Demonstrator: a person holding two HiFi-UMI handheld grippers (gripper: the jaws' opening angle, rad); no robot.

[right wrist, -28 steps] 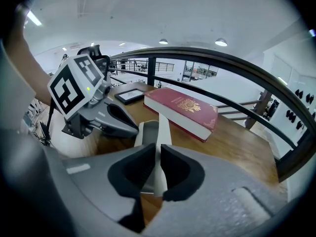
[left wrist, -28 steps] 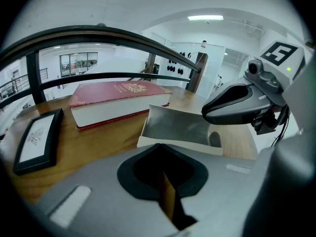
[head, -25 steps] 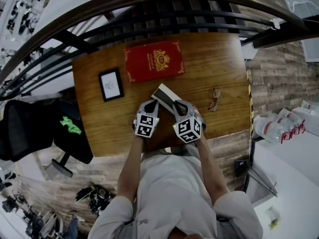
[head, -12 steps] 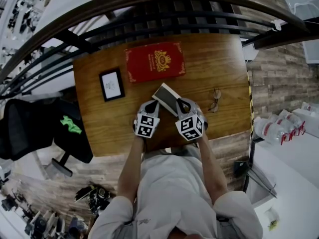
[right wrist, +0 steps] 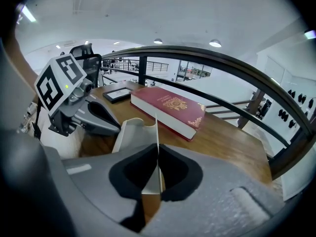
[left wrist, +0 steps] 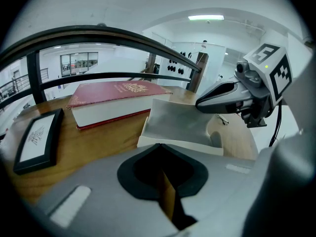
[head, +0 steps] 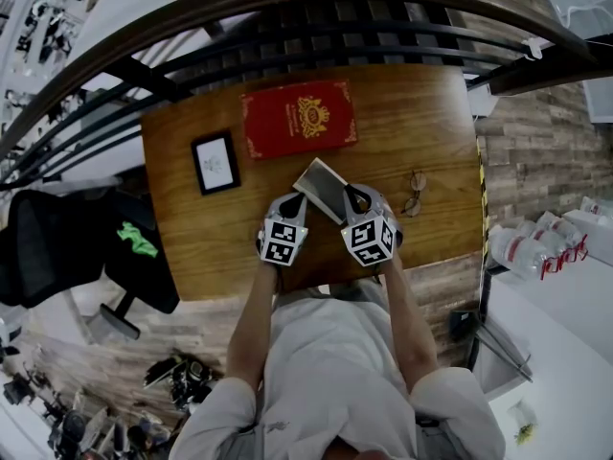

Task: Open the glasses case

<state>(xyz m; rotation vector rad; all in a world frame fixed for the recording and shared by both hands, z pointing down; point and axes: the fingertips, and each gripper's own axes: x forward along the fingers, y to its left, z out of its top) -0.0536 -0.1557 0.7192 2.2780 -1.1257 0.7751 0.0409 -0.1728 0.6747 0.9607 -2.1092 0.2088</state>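
The glasses case (head: 321,188) is a flat grey folding case lying on the wooden table (head: 192,247) in front of the person. My right gripper (head: 352,199) is shut on the case's thin pale flap (right wrist: 157,132), which stands on edge between its jaws. This has lifted the case open, so its grey inside (left wrist: 182,122) shows. My left gripper (head: 292,204) is shut, its tips against the case's near left edge (left wrist: 168,144). I cannot tell whether they pinch it. In the right gripper view the left gripper (right wrist: 116,127) touches the case's side.
A red book (head: 297,118) lies behind the case, and a small black picture frame (head: 214,163) to its left. A pair of glasses (head: 414,192) rests on the table to the right. A dark curved railing (head: 287,27) borders the far edge. A black chair (head: 57,247) stands at the left.
The right gripper has drawn a little to the right with the flap. The case now shows more of its grey inside. The left gripper has stayed put.
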